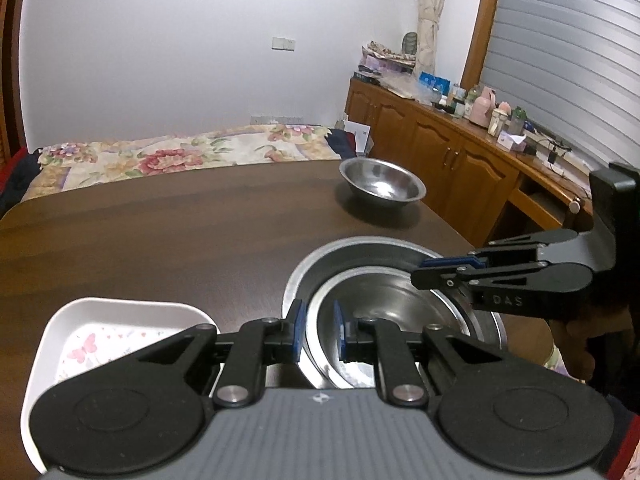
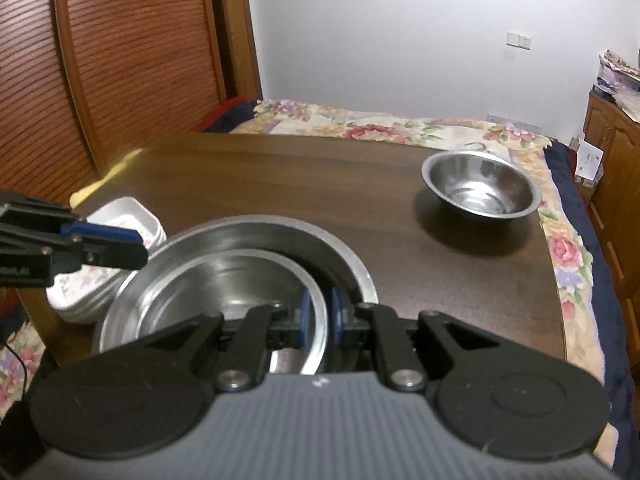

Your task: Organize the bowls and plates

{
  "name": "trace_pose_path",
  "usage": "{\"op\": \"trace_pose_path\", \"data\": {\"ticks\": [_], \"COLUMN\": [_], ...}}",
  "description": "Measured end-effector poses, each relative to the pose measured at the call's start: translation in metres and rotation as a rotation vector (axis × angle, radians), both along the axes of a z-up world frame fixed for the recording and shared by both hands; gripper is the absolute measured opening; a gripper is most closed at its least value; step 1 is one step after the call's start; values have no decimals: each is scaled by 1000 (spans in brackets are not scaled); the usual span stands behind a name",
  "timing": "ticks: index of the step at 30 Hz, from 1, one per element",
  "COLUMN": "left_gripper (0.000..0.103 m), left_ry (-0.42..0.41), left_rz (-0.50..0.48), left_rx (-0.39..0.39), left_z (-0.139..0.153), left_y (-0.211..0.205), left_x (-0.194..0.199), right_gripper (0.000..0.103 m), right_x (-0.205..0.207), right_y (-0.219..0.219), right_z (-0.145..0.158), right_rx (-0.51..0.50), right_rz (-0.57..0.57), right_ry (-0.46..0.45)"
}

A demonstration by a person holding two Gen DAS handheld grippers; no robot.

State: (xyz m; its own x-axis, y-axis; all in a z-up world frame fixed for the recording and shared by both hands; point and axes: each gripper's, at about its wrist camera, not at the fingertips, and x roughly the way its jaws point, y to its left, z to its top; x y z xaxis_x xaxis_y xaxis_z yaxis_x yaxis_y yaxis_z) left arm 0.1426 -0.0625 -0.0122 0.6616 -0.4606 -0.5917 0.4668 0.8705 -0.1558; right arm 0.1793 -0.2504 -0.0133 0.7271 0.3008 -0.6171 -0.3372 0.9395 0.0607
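Two steel bowls are nested on the dark wood table: a smaller inner bowl sits inside a wider outer bowl, near the front edge. The left hand-held gripper has its blue pads straddling the inner bowl's rim on its own side, one pad outside and one inside, with a narrow gap left, so it looks nearly closed on that rim, though I can't tell for sure that the pads actually press it. The right hand-held gripper is doing the same thing on the opposite side, pads either side of the inner bowl's rim and almost together.

The only writing I can make out is "DAS" moulded on the side of the right gripper as seen from the left camera. There's also a small logo on the grey body of each gripper, too small to read.

A third steel bowl stands alone toward the table's far right corner, well apart from the nested pair. A stack of white square dishes with a pink butterfly print sits just left of the outer bowl, close to the table's left edge. Behind the table there's a bed with a floral cover
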Motion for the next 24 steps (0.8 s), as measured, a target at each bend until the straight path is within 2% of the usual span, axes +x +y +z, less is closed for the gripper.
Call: {"op": "trace_pose_path", "data": {"ticks": [8, 16, 24], "left_gripper": [16, 18, 18], "left_ry": [-28, -55, -17], "left_rz": [3, -13, 32], "left_rx": [5, 29, 34], "left_z": [11, 25, 4], "left_y": [-5, -21, -22], "left_x": [14, 48, 100], "right_gripper": [13, 13, 13], "right_x": [-1, 13, 36], "right_y": [-11, -35, -62], "right_z": [18, 34, 30], "right_rx": [53, 67, 77], "right_rz": [-20, -80, -147], "right_ry": [-50, -130, -157]}}
